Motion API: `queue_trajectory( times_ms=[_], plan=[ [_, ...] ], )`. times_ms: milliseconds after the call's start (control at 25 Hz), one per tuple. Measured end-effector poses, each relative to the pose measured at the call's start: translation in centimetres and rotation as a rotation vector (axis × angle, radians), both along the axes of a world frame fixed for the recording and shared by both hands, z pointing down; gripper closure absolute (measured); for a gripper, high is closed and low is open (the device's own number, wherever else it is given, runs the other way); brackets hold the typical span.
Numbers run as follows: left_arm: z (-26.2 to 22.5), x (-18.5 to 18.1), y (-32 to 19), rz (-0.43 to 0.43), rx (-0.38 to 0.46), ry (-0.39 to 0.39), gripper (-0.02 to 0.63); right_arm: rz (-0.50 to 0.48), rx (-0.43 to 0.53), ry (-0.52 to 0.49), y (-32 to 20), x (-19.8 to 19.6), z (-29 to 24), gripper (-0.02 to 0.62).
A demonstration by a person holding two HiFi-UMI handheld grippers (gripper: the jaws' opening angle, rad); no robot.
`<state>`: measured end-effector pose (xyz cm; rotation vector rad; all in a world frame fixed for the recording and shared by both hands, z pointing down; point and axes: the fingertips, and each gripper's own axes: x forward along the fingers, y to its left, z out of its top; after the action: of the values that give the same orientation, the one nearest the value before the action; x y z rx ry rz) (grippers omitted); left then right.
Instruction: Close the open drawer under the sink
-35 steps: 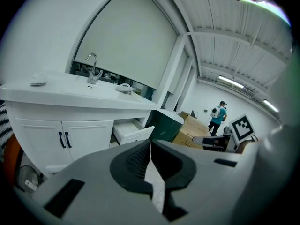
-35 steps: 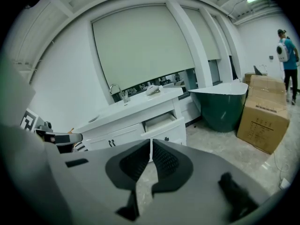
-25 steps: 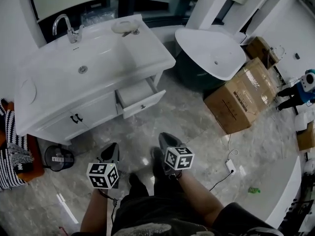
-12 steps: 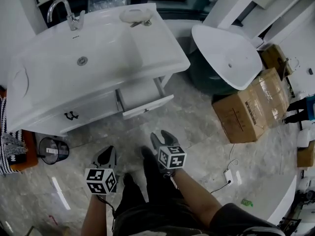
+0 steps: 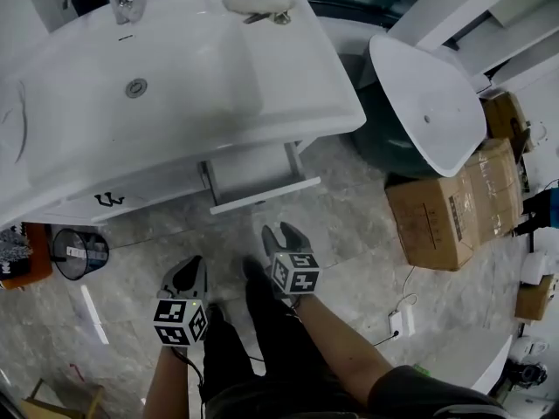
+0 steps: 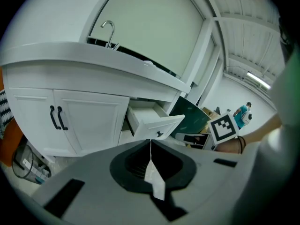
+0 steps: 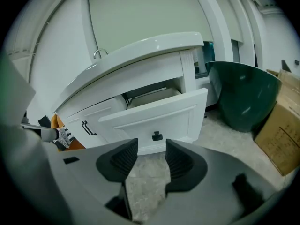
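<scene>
Bathroom-fittings storeroom or showroom: white sink vanity (image 5: pixel 297 85), loose green-backed white basin (image 5: pixel 428 103), brown cardboard boxes (image 5: pixel 454 212) on marble floor (image 5: pixel 358 234).

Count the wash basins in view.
2: the vanity sink above the open drawer, and a freestanding basin on the floor to its right. Others may lie outside the frame.

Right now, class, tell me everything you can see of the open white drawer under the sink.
The white drawer stands pulled partly out of the white vanity cabinet, at its right end in the head view, just beneath the glossy white sink counter. Its front looks like painted wood, with a recessed rectangular panel and a small dark knob low at the centre. No contents show inside. Only the cabinet touches it.
</scene>
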<state>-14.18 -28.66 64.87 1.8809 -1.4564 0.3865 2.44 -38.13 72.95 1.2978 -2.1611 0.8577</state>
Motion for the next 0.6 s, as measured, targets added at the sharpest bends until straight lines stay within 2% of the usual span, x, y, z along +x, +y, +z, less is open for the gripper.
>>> queue_trajectory(
  times_ms=[280, 600],
  plan=[
    [4.1, 1.0, -1.0, -0.052, -0.042, 0.013, 0.591, -0.062, 0.017, 0.068, -2.9, -1.2, 4.4, 0.402],
    [7.6, 0.6, -1.4, -0.075, -0.074, -0.007, 0.591, -0.062, 0.055, 0.087, -5.9, -2.7, 7.6, 0.403]
  ],
)
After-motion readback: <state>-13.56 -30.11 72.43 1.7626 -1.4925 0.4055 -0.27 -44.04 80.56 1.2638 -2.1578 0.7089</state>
